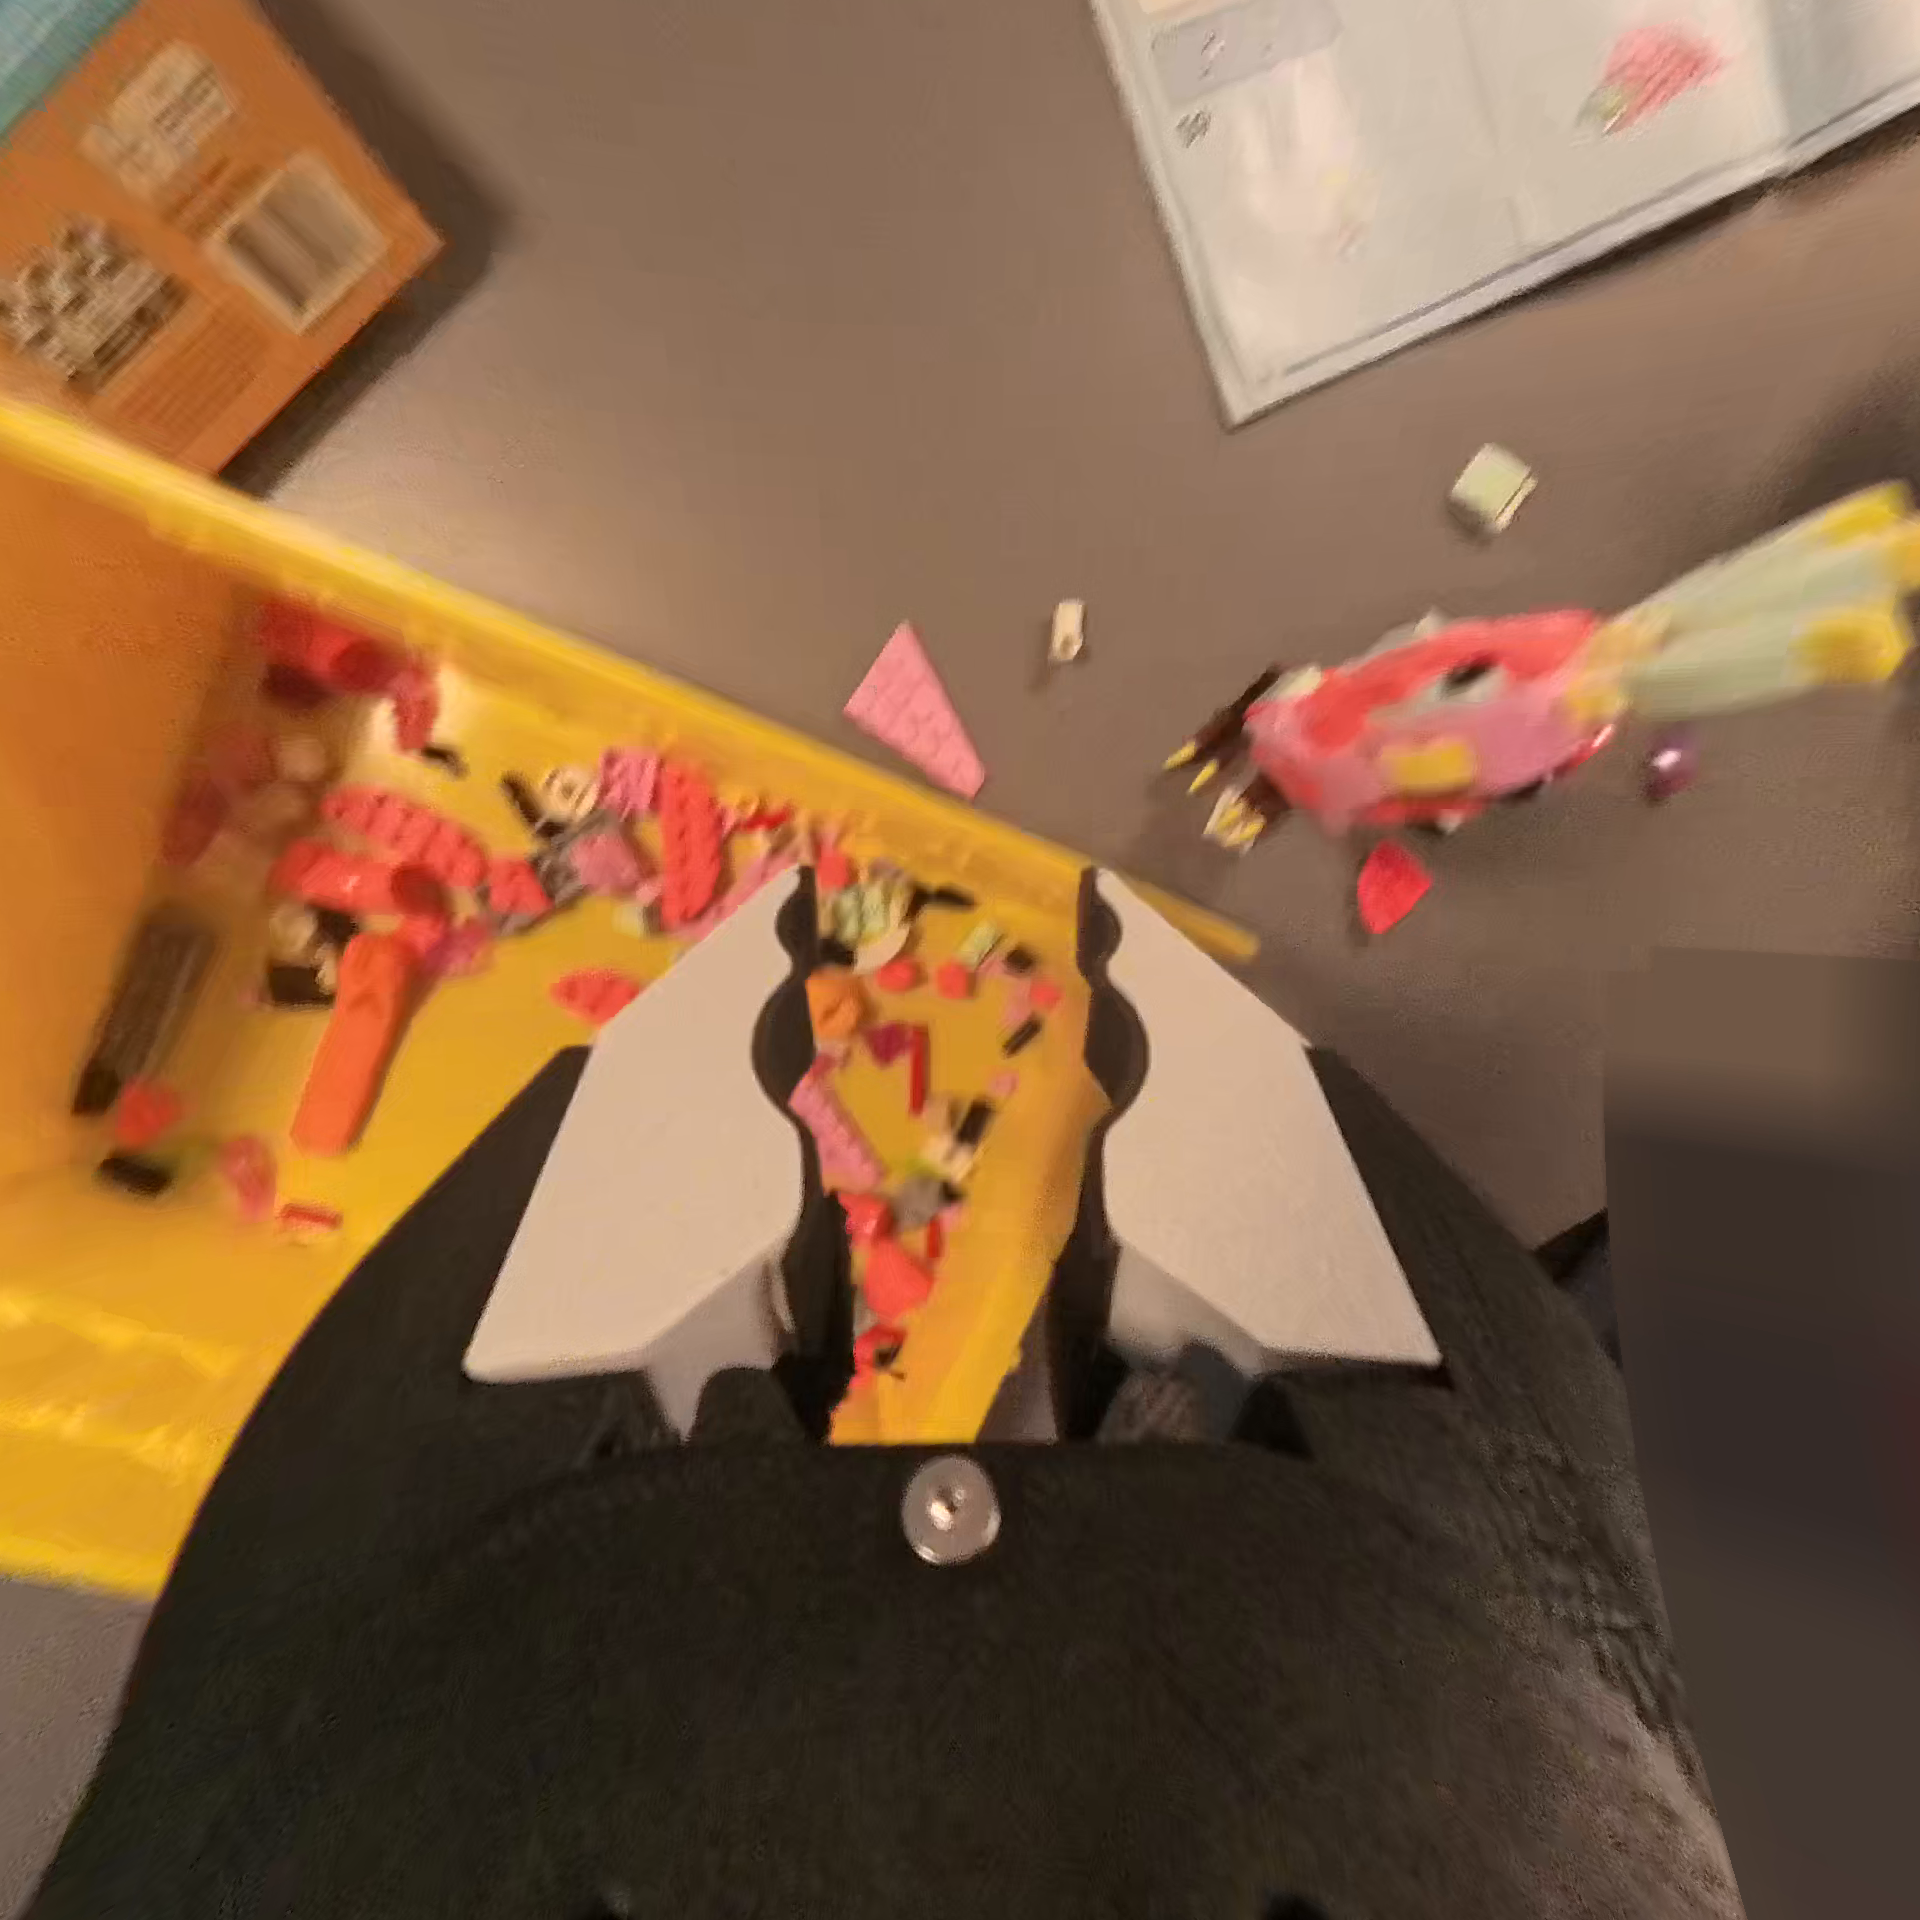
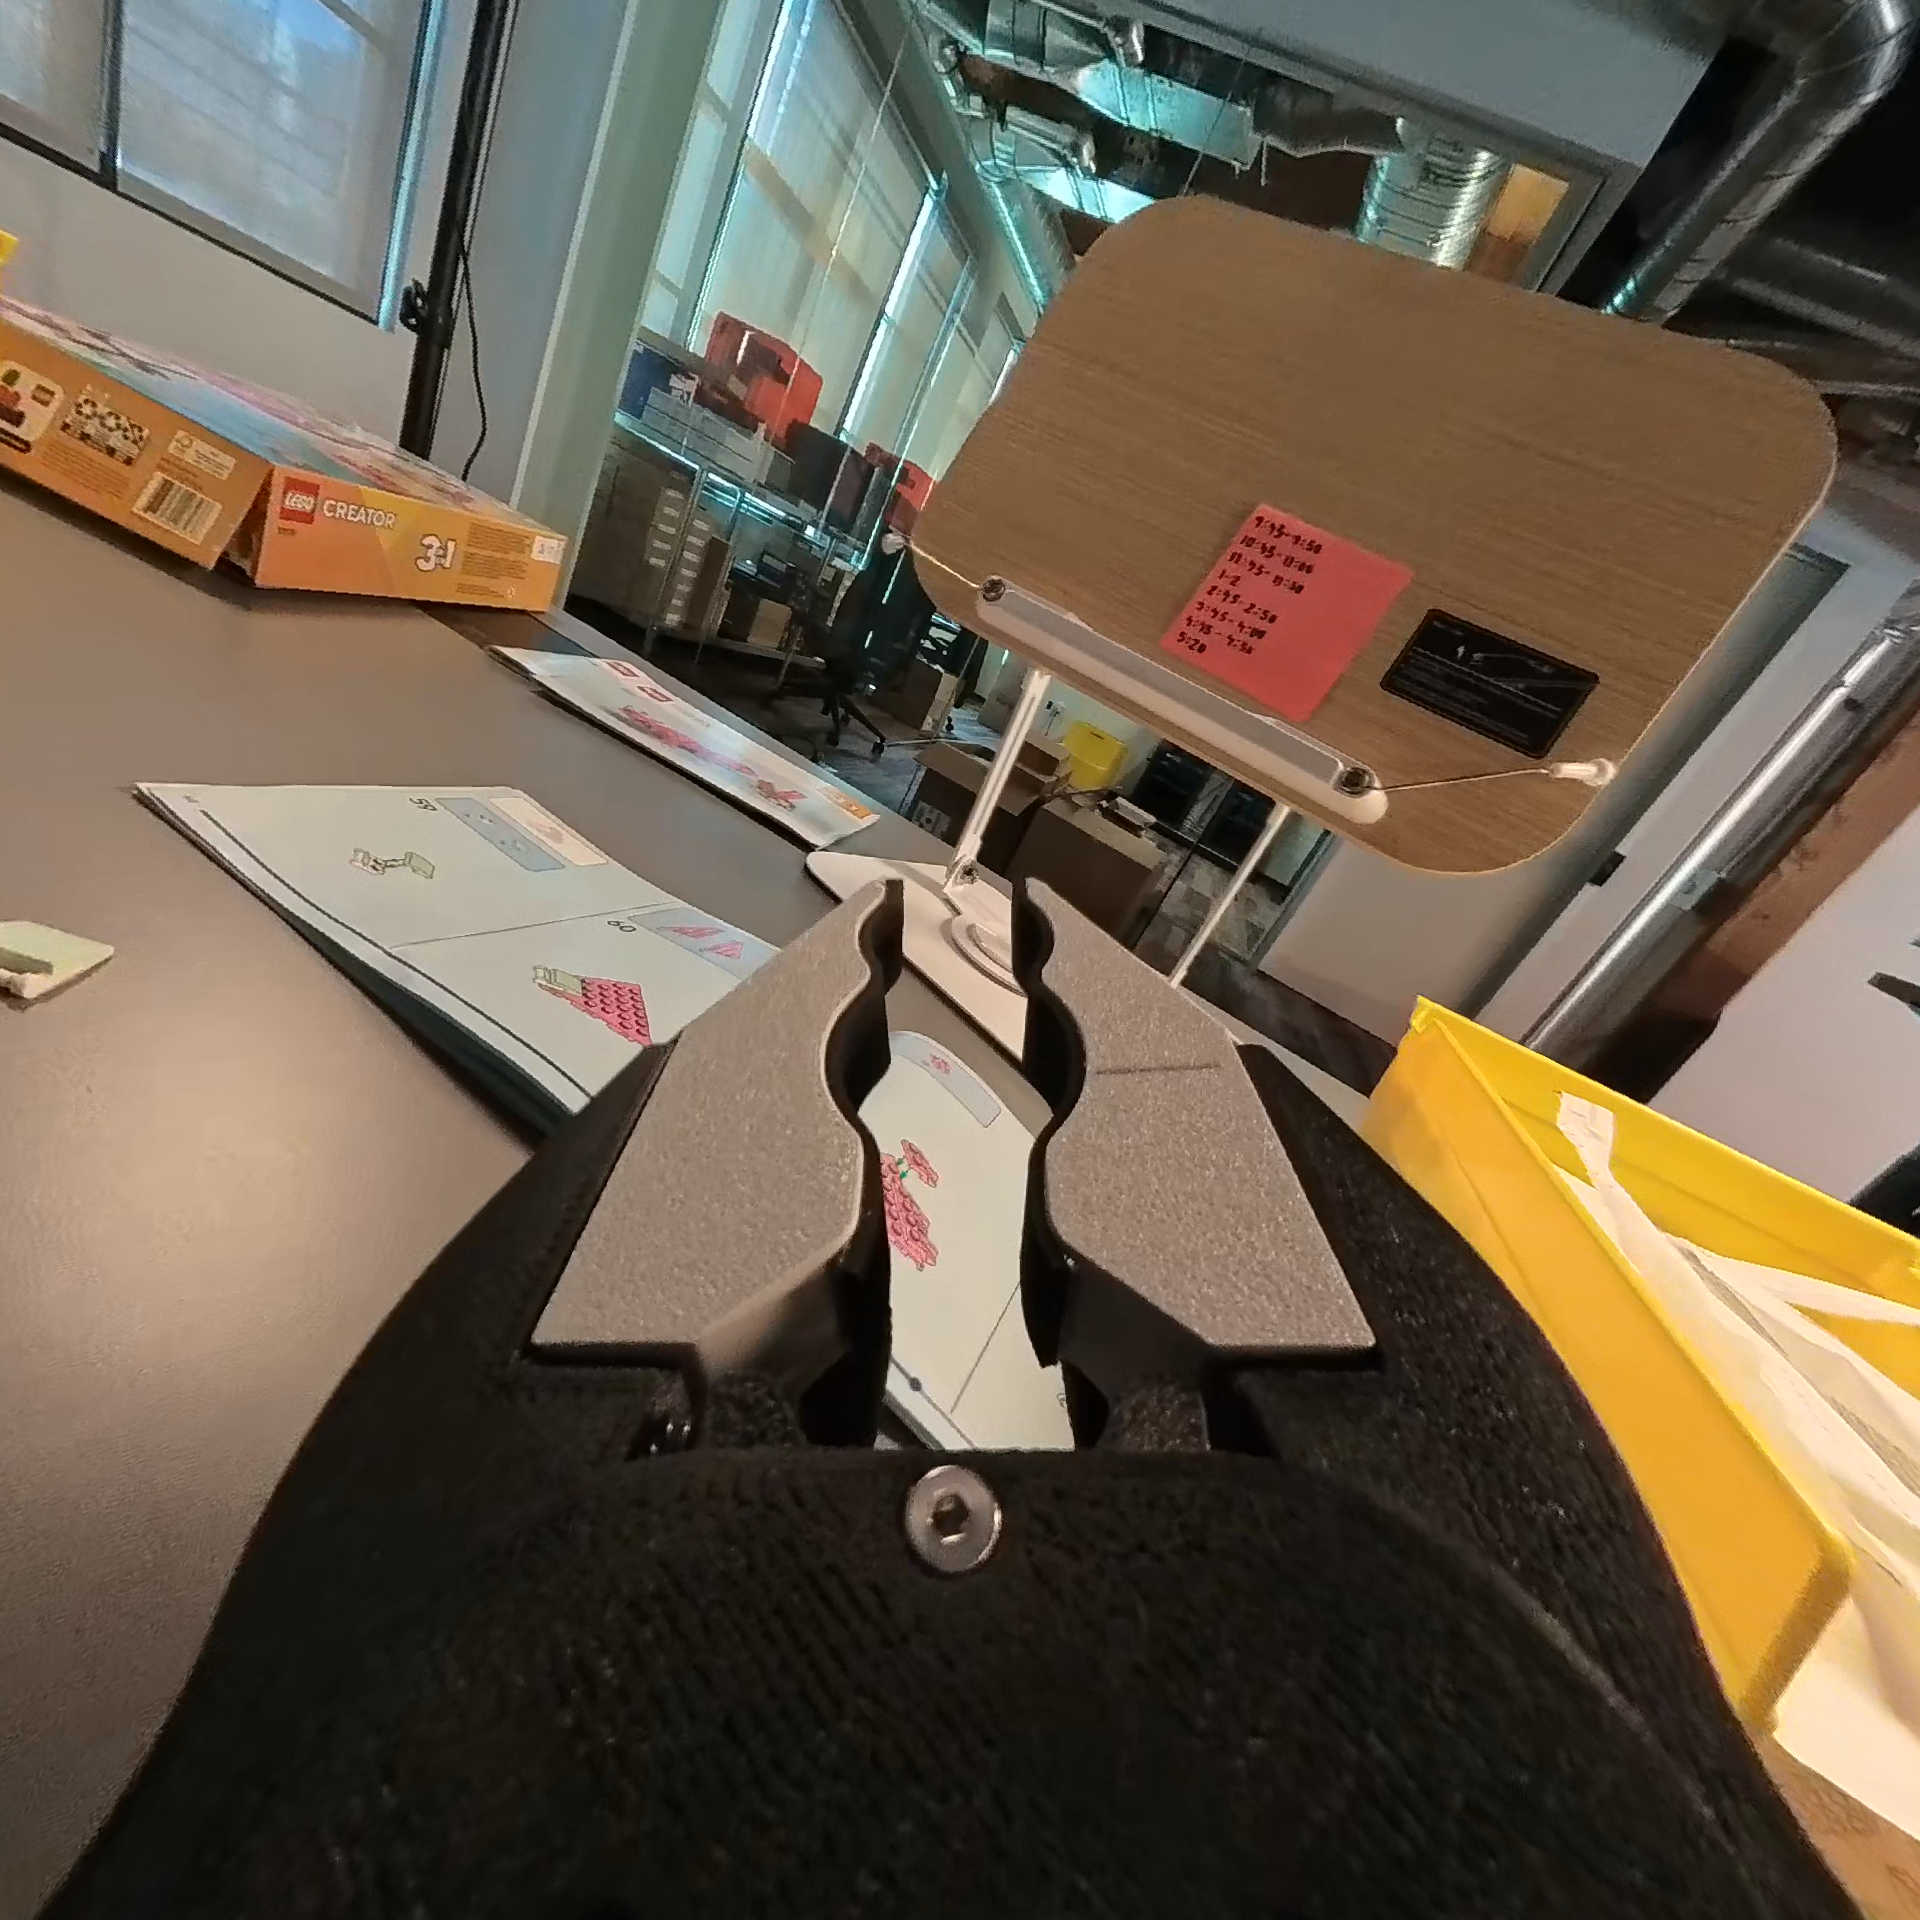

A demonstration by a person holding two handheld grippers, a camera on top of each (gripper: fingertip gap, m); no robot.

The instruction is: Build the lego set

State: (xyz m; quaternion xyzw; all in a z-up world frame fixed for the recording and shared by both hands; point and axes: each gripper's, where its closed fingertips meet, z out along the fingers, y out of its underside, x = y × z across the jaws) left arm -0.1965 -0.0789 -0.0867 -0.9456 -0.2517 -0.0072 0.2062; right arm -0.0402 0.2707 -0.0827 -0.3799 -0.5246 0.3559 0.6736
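A: Where's my left gripper [image 1: 940,904] rn?

B: Over the yellow bin [image 1: 623,675], above its near corner. Fingers [image 1: 707,997] stand wide, nothing between them but air; loose bricks [image 1: 914,1049] lie in the bin below, mostly red, pink, some black. Pic is blurry btw.

A: And outside the bin?

B: On the table [image 1: 779,416], just past the bin rim, a pink plate [image 1: 920,712]. Further right a pink-red model [image 1: 1434,727] with pale green and yellow parts at its far end, a small red piece [image 1: 1392,899] near it, a pale green piece [image 1: 1491,488] further back. Orange box [image 1: 177,218] top left, open booklet [image 1: 1455,177] top right.

A: Right gripper [image 2: 956,914]?

B: I've got it low over the table, apart from the left one's spot. Fingers [image 2: 779,1039] narrow but not closed, gap visible, holding nothing. The booklet [image 2: 436,914] lies under and ahead of them; its page shows through the gap. Beyond the tips, a white stand base [image 2: 883,873] carrying a wood board [image 2: 1351,499] with a red note [image 2: 1288,613] stuck on it.

A: Anything beside it?

B: Second yellow bin [image 2: 1558,1247] close on the right w/ white paper inside. Pale green piece [image 2: 52,961] far left, orange box [image 2: 312,499] at back, a second booklet [image 2: 707,727] behind the first.
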